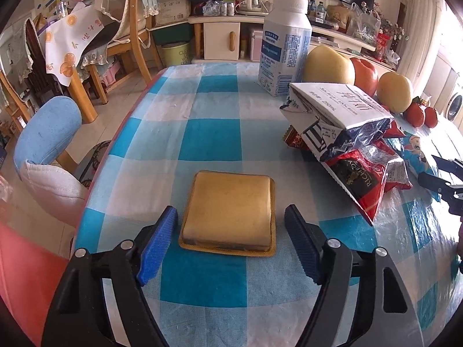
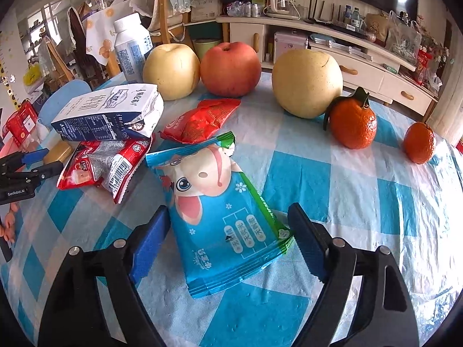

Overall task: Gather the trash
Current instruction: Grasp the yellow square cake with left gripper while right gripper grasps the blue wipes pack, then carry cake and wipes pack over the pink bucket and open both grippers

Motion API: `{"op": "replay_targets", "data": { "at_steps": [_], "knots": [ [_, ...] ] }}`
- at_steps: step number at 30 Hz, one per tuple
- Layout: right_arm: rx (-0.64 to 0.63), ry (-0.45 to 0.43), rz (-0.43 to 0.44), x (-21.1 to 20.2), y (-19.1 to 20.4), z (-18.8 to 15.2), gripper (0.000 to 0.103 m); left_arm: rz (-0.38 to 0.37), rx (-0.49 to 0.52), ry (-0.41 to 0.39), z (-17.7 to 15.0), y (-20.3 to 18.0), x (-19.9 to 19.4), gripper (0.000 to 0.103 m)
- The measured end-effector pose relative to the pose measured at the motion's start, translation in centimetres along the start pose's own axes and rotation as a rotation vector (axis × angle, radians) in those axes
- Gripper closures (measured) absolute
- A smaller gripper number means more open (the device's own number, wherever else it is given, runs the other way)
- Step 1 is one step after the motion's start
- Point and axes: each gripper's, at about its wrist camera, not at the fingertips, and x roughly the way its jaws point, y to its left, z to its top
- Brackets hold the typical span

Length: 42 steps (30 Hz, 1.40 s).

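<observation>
Step judged: close on two pieces together. Left gripper (image 1: 230, 232) spread, straddling tan packet (image 1: 228, 211) on worktop (image 1: 202, 138), pads apart from it. Right gripper (image 2: 227, 231) spread around blue wrapper (image 2: 225, 225); contact unclear. Advice: squeeze wrapper's flat sides squarely, lift slowly.
</observation>
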Motion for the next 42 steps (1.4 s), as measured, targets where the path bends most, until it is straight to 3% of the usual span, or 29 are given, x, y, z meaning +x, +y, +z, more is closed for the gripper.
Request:
{"op": "replay_targets", "data": {
  "at_steps": [3, 7, 12, 28, 42],
  "knots": [
    [-0.009, -0.002, -0.009, 0.0, 0.1, -0.1, 0.024, -0.003, 0.007, -0.007, 0.0, -0.4, -0.1, 0.038],
    [-0.020, -0.003, -0.021, 0.0, 0.3, -0.2, 0.028, 0.003, 0.002, -0.005, 0.0, -0.5, -0.2, 0.038],
    [-0.056, -0.002, -0.026, -0.2, 1.3, -0.5, 0.041, 0.009, 0.000, -0.002, -0.3, -0.7, -0.5, 0.039],
    [-0.051, -0.027, -0.001, -2.2, 3.3, -1.7, 0.051, -0.047, -0.059, -0.069, -1.7, 0.2, -4.4, 0.039],
    [-0.024, -0.109, -0.022, -5.3, 6.0, -3.2, 0.054, -0.021, -0.079, -0.156, -2.4, 1.4, -7.9, 0.039]
  ]
}}
